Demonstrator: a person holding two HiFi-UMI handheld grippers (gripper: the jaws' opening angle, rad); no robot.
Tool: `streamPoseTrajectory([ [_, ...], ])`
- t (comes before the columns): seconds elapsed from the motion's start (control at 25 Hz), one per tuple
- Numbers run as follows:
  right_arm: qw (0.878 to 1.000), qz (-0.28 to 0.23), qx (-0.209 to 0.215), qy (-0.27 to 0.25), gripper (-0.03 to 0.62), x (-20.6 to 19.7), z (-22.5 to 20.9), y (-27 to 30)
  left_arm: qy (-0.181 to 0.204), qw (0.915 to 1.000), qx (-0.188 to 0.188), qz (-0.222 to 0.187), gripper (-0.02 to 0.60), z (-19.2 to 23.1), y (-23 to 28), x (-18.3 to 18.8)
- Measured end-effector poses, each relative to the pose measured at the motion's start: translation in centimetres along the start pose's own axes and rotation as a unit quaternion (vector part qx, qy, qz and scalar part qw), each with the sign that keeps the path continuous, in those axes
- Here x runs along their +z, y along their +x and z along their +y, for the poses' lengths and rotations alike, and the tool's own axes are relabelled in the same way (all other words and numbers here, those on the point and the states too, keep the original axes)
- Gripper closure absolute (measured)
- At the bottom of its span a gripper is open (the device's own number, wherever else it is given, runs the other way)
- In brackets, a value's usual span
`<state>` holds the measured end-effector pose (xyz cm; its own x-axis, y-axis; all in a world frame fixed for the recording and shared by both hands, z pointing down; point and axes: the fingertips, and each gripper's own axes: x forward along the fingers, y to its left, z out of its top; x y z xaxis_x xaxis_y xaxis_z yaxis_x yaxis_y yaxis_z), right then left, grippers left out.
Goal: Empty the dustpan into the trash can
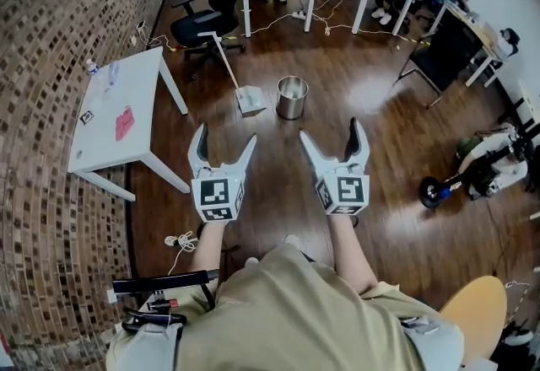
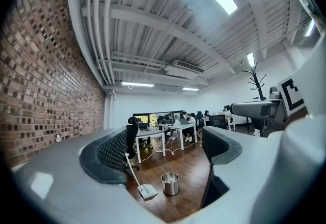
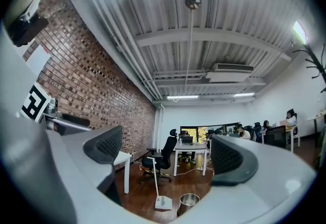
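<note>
Left gripper (image 1: 225, 135), right gripper (image 1: 331, 128) fingers (image 1: 200, 150) apart | dustpan (image 1: 251, 99), trash can (image 1: 292, 98) well ahead

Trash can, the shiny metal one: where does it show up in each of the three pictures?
Head view: trash can above centre, slightly right of the middle.
Left gripper view: trash can low in the centre.
Right gripper view: trash can at the bottom edge, just right of centre.
Shared landmark: the long-handled dustpan stands just left of it in every view.
</note>
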<state>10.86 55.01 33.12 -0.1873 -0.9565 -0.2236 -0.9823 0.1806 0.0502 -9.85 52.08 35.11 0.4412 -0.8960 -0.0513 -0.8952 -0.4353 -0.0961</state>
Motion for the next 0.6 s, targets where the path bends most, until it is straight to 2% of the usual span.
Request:
streamPoseTrajectory([
  [0.04, 1.000, 0.001, 0.005, -0.003, 0.069, -0.1, -0.7, 0.5, 0.001, 1.0000, -0.001, 0.003, 0.132, -0.7, 0.9, 0.1],
  [0.08, 1.000, 0.003, 0.010, -0.006, 0.069, -0.2, -1.4, 1.0, -0.002, 1.0000, -0.004, 0.007, 0.184, -1.4, 1.8, 0.2],
  [0.12, 1.000, 0.006, 0.016, -0.010, 0.069, -0.3, -2.1, 1.4, -0.006, 0.9999, -0.006, 0.010, 0.207, -2.1, 2.6, 0.3],
  [0.36, 0.999, 0.020, 0.034, -0.005, 0.069, -1.5, -5.2, 2.6, 0.010, 0.9997, 0.012, 0.017, 0.203, -4.8, 4.8, -0.3],
  [0.6, 0.997, 0.044, 0.065, 0.012, 0.070, -4.1, -3.7, 4.3, 0.014, 0.9987, 0.032, 0.038, 0.190, -3.8, 5.4, -1.6],
])
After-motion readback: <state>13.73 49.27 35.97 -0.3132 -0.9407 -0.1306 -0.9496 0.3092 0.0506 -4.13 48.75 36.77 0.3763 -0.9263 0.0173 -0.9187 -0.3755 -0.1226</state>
